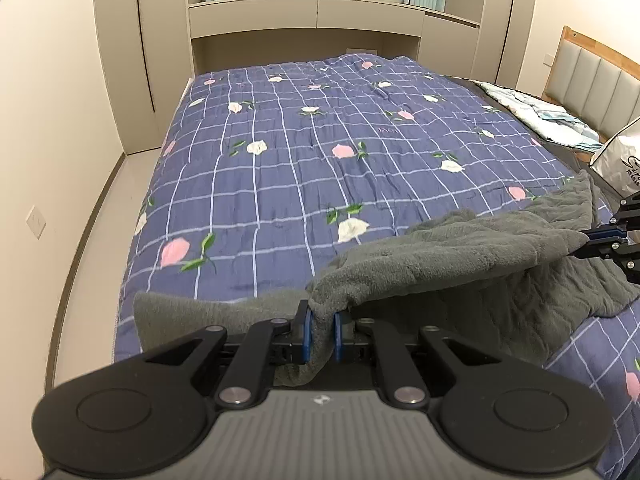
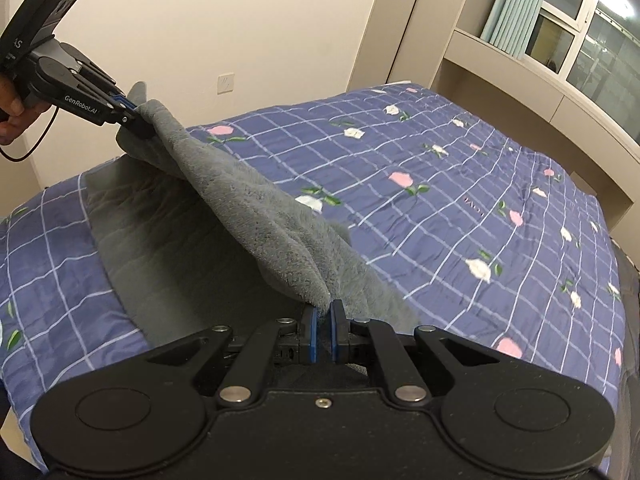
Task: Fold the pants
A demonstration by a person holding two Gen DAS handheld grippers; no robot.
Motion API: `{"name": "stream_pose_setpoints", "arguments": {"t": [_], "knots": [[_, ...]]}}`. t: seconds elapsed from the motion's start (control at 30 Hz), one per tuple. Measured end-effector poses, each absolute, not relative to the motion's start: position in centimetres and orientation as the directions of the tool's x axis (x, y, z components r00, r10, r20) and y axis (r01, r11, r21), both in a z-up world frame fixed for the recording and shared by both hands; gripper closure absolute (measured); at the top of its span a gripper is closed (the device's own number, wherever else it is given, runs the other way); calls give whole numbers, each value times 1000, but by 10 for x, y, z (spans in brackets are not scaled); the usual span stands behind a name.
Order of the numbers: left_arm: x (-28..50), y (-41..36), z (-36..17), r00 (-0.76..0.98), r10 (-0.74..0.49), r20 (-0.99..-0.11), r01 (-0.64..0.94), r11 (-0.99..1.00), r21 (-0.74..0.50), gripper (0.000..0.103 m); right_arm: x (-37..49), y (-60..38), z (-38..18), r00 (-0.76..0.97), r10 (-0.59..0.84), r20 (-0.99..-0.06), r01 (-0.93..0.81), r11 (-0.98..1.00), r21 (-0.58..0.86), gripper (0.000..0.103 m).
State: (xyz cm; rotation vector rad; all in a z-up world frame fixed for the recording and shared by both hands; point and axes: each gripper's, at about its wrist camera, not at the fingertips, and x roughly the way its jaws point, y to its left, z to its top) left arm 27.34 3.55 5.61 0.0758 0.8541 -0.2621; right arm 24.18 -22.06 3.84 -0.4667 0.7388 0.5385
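Note:
Grey fleece pants (image 1: pixel 472 248) lie on the bed's blue checked quilt, with their upper layer lifted and stretched between both grippers. My left gripper (image 1: pixel 322 316) is shut on one corner of that edge, fabric bunched between its blue pads. In the right wrist view the same left gripper (image 2: pixel 138 114) shows at upper left, held by a hand. My right gripper (image 2: pixel 324 312) is shut on the other corner of the pants (image 2: pixel 256 220); it also appears at the right edge as the right gripper (image 1: pixel 580 240). The lower layer lies flat on the quilt beneath.
The quilt (image 1: pixel 320 152) covers the bed ahead. A padded headboard (image 1: pixel 592 84), folded pale bedding (image 1: pixel 532 108) and a white bag (image 1: pixel 620 160) are at the right. Cabinets and a window stand beyond the bed, a wall and floor strip on the left.

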Motion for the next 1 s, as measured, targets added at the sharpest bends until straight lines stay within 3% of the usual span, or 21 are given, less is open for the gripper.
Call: {"name": "stream_pose_setpoints", "arguments": {"t": [0.6, 1.0], "knots": [[218, 21, 4, 600, -182, -779, 370, 927, 68, 92, 183, -221, -35, 597, 253, -761, -497, 861, -104, 97], [208, 22, 6, 649, -186, -738, 412, 901, 136, 92, 171, -220, -35, 641, 240, -729, -457, 883, -111, 97]]}}
